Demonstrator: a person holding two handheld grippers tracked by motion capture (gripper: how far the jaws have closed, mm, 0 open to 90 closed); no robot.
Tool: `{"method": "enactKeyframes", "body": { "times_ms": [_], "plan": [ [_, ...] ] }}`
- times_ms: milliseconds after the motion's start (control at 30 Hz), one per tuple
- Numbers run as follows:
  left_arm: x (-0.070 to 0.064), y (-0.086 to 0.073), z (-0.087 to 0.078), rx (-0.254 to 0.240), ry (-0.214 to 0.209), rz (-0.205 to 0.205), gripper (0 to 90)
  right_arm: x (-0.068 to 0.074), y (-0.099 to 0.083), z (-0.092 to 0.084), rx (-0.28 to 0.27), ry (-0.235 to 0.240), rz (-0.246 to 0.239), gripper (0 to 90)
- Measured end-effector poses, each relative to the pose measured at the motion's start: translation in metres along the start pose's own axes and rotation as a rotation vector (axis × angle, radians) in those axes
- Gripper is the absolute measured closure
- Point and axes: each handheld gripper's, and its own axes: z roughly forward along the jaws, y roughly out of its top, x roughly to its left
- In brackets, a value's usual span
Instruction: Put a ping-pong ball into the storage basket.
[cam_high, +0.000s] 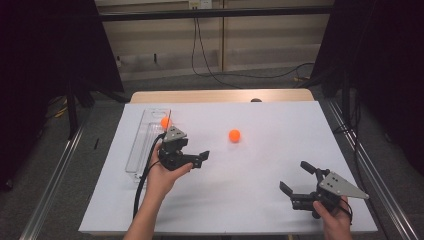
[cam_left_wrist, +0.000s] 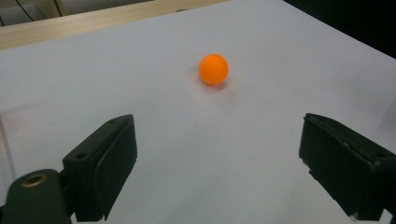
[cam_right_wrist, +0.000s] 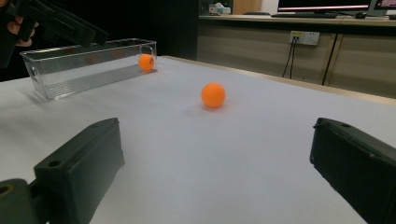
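Note:
An orange ball (cam_high: 234, 135) (cam_left_wrist: 213, 69) (cam_right_wrist: 213, 94) lies loose on the white table top near its middle. A second orange ball (cam_high: 164, 122) (cam_right_wrist: 146, 61) rests inside the far end of a clear plastic tray (cam_high: 141, 141) (cam_right_wrist: 88, 70) at the left. My left gripper (cam_high: 196, 159) (cam_left_wrist: 217, 168) hovers just right of the tray, jaws open and empty, aimed toward the loose ball. Near the front right corner my right gripper (cam_high: 296, 178) (cam_right_wrist: 219, 177) is open and empty too, facing the same ball from farther off.
The white table top (cam_high: 260, 170) ends in a wooden strip at the far edge. Black curtains stand at both sides and cables run across the floor beyond. A metal rail (cam_high: 360, 150) runs along the right side.

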Motion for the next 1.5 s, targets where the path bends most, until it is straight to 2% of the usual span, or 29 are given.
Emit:
{"method": "enactKeyframes", "body": {
  "times_ms": [1067,1500],
  "plan": [
    [-0.015,-0.003,0.031,0.025,-0.014,0.018,10.6,0.001,0.000,0.000,0.001,0.003,-0.007,2.1],
    [-0.018,-0.001,0.042,0.019,-0.017,0.004,10.5,0.001,0.000,0.000,0.004,0.005,-0.007,2.2]
  ]
}}
